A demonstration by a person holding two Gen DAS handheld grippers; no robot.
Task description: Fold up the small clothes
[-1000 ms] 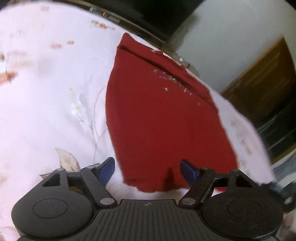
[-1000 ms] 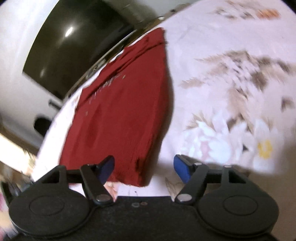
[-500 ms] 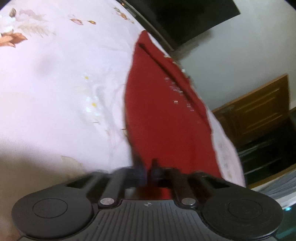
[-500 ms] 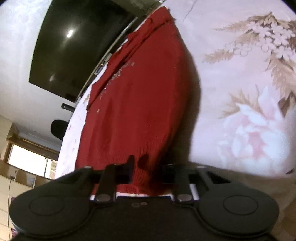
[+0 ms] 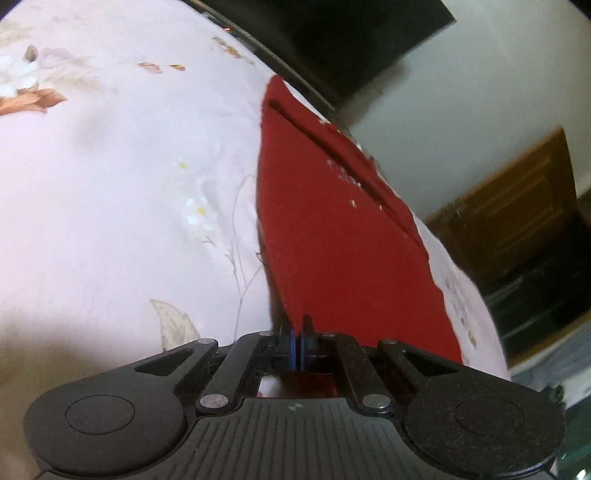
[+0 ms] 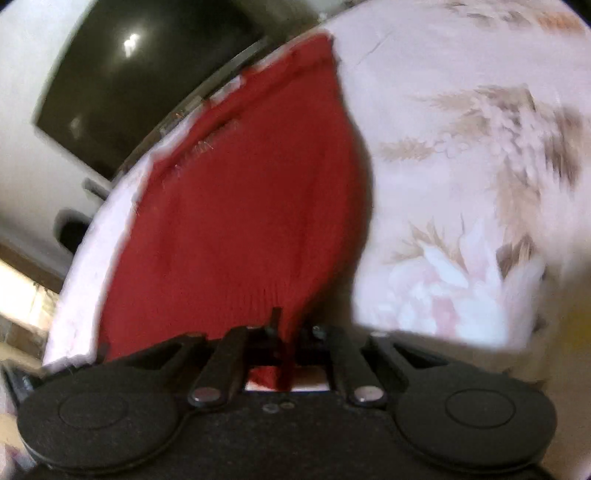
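Observation:
A small red knitted garment [image 5: 332,236] lies flat on a pale flowered bedsheet [image 5: 110,184], running away from me toward the far edge of the bed. My left gripper [image 5: 296,345] is shut on the garment's near left corner, with the blue pads pressed together over the cloth. In the right wrist view the same red garment [image 6: 240,221] spreads up and to the left, and my right gripper [image 6: 286,332] is shut on its ribbed near right corner. A fold of red cloth hangs down between the right fingers.
A dark screen [image 5: 332,33] on a white wall stands just past the far edge of the bed. A wooden cabinet [image 5: 517,221] stands to the right, beyond the bed's edge. The flowered sheet [image 6: 461,184] stretches wide to the right of the garment.
Both grippers went from wide open around the garment's near corners to shut on them. Both moved forward and lower over the hem.

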